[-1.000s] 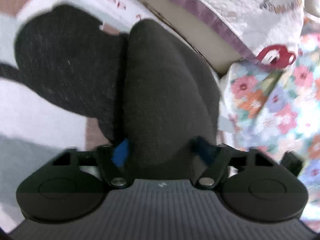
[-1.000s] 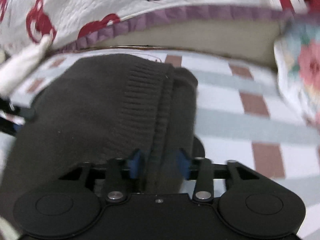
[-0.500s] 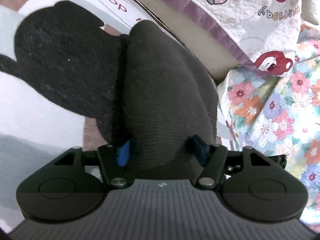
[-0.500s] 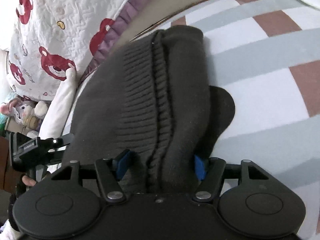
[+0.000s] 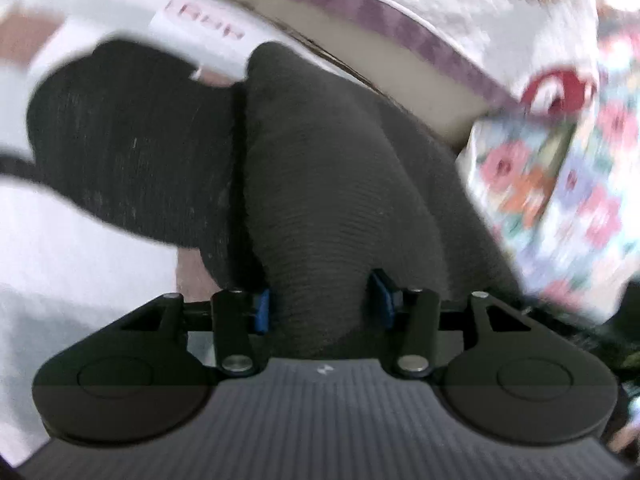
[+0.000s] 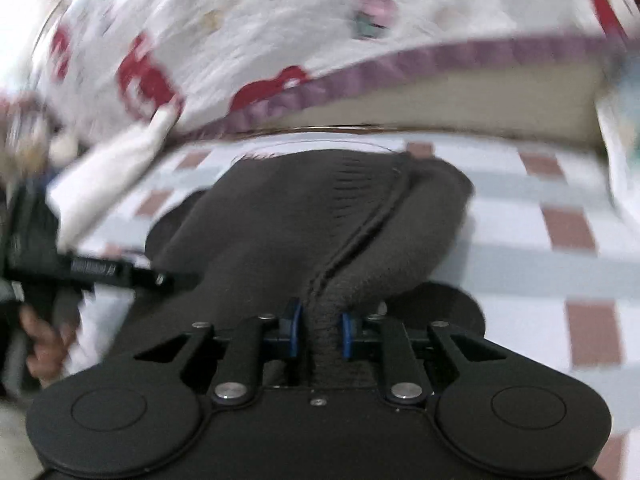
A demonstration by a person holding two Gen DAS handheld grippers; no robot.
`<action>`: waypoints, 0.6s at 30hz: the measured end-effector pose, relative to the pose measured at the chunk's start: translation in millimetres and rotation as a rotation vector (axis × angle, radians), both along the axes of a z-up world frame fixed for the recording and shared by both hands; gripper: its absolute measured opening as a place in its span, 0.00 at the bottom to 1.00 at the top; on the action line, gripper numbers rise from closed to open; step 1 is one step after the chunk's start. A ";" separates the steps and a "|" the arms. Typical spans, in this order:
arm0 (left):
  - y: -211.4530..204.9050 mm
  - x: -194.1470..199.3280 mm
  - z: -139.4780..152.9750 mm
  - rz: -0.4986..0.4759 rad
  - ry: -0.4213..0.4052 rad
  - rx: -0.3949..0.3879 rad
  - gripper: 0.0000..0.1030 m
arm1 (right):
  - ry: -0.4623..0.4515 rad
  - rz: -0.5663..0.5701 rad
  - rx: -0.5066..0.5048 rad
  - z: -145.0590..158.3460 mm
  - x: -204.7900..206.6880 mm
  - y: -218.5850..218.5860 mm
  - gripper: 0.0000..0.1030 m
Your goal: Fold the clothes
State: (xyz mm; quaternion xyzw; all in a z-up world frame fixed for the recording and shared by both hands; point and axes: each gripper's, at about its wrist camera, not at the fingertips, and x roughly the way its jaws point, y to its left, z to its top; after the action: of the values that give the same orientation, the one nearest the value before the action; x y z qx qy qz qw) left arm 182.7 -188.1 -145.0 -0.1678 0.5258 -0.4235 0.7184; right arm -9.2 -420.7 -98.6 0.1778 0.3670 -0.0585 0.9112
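The right gripper (image 6: 319, 334) has just been closing, and its blue pads now pinch a thick ribbed edge of the dark knit sweater (image 6: 304, 216). The left gripper (image 5: 319, 306) has also been closing, and a fat roll of the same sweater (image 5: 336, 216) sits between its blue pads, which seem to press on it from both sides. The sweater lies in a bunched, partly folded heap on the checked mat (image 6: 560, 248), close to the edge of the bed, where a quilt with red bears (image 6: 248, 20) hangs down. It looks soft and floppy, not slippery, and a bit heavy for cloth, so it will likely sag wherever it is not held. The ribbed hem or a thick folded edge looks like the best place to grab. Both pictures are blurry. Most of the sweater is hidden under its own folds, so I cannot tell where the sleeves or neck are, or how far the folding has got.
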 end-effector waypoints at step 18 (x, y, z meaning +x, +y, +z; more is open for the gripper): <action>-18.9 -15.2 9.0 -0.072 -0.175 0.056 0.39 | -0.061 -0.085 0.157 -38.9 -11.8 -21.8 0.26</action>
State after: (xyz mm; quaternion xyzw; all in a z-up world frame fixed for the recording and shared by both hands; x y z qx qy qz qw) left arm 167.5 -207.0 -136.0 -0.0908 0.4783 -0.4471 0.7504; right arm -21.0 -442.5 -137.4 0.2660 0.3345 -0.0628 0.9019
